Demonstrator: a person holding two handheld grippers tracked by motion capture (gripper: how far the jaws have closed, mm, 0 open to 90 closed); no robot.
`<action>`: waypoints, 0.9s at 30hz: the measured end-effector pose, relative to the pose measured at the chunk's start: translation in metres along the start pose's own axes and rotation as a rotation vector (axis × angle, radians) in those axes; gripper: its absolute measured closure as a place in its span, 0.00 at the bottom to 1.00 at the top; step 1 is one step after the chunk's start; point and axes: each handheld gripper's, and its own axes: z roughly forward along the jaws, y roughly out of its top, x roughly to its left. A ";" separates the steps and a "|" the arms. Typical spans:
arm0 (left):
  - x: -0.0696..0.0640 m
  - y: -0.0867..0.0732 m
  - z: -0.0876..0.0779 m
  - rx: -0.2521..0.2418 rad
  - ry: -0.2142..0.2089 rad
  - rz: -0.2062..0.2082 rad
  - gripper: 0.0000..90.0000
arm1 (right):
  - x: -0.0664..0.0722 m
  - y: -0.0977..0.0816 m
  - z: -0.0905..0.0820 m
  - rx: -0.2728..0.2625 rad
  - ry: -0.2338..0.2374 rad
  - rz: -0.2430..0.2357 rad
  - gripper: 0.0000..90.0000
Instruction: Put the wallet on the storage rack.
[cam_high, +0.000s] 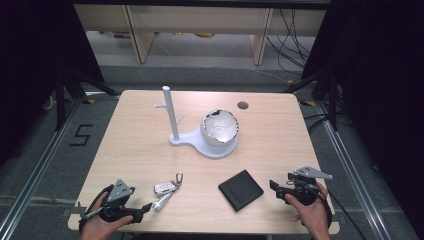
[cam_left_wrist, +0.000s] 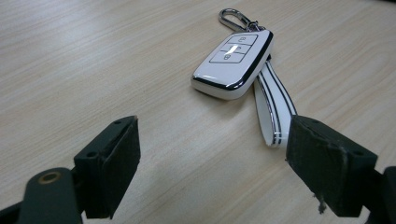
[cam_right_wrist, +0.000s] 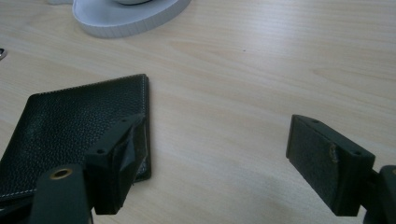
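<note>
Left gripper view: open jaws face key fob (cam_left_wrist: 232, 58); wallet (cam_right_wrist: 70, 135) probably untouched.

High view looks down over the whole desk (cam_high: 150, 145); each tool's camera skims low — key fob (cam_left_wrist: 232, 58) ahead of one, wallet (cam_right_wrist: 70, 130) ahead of the other, both also seen from above.

Table (cam_high: 150, 145): stand (cam_high: 212, 145), fob (cam_high: 163, 188), wallet (cam_high: 240, 189)
</note>
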 end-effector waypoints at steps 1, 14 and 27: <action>-0.002 0.000 -0.001 0.002 -0.012 -0.015 0.20 | 0.000 0.000 0.001 0.011 -0.016 -0.003 0.24; -0.016 0.009 0.000 -0.049 -0.072 -0.006 0.29 | 0.001 0.003 0.002 0.064 0.055 0.028 0.23; -0.083 0.056 0.041 -0.029 -0.259 0.190 0.67 | 0.008 0.020 0.010 0.159 0.166 -0.029 0.21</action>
